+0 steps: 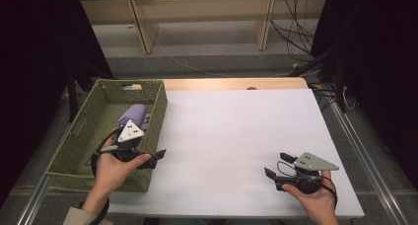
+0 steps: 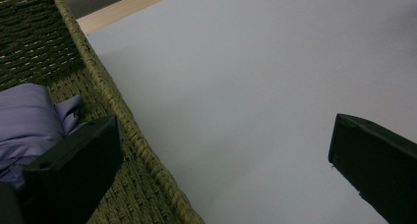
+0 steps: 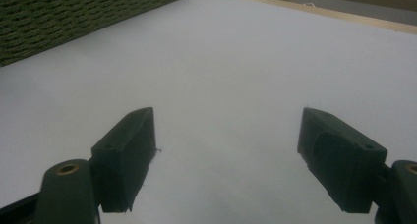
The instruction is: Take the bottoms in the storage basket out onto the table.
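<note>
An olive woven basket (image 1: 74, 138) stands on the left of the white table top (image 1: 236, 131). A folded purple cloth (image 1: 134, 114) lies inside it. My left gripper (image 1: 150, 145) hovers over the basket's right wall, open and holding nothing. In the left gripper view the basket rim (image 2: 113, 96) runs between the jaws, with the purple cloth (image 2: 24, 116) just behind the left jaw and bare table under the right one. My right gripper (image 1: 278, 165) rests low near the table's front right, open and empty. In the right gripper view its jaws (image 3: 226, 116) frame bare white surface, with the basket (image 3: 74, 13) far off.
A strip of wooden table edge (image 1: 236, 83) shows behind the white top. Beyond it stand wooden shelf legs (image 1: 263, 22) and loose cables (image 1: 296, 27) on the floor. Dark curtains flank both sides.
</note>
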### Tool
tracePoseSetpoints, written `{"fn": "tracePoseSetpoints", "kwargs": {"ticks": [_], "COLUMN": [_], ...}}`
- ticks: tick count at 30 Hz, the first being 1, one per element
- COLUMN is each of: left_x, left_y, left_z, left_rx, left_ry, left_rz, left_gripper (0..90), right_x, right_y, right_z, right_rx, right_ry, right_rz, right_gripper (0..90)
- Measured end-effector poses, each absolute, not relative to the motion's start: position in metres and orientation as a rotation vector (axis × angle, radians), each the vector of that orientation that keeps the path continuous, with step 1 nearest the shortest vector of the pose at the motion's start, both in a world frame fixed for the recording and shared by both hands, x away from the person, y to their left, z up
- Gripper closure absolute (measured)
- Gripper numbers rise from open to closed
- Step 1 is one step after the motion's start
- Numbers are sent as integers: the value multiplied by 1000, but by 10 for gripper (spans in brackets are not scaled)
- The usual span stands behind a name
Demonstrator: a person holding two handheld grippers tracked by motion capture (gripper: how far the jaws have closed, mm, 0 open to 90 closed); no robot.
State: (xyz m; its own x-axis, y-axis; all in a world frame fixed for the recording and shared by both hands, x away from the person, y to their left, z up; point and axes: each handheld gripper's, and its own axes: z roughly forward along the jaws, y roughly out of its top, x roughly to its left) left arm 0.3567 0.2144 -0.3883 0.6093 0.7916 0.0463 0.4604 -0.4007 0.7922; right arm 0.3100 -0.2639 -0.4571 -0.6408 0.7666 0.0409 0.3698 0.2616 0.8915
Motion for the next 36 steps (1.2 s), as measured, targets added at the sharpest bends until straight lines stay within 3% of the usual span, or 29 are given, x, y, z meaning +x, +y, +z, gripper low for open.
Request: {"fn": "tracePoseSetpoints", "kwargs": {"ticks": [20,36], "left_x": [363,416], "left_y": [220,255], "left_z": [-379,-368], "left_rx": [2049,1993], "left_ry": [1018,1160], "left_rz": [536,539], "left_gripper": [0,0], "right_x": [311,312], "right_y": [-260,-258], "right_z": [-459,-460], "right_rx": [1034,1046], "right_ry": [2146,2156], "right_rz": [1329,1321], "right_gripper": [230,230]}}
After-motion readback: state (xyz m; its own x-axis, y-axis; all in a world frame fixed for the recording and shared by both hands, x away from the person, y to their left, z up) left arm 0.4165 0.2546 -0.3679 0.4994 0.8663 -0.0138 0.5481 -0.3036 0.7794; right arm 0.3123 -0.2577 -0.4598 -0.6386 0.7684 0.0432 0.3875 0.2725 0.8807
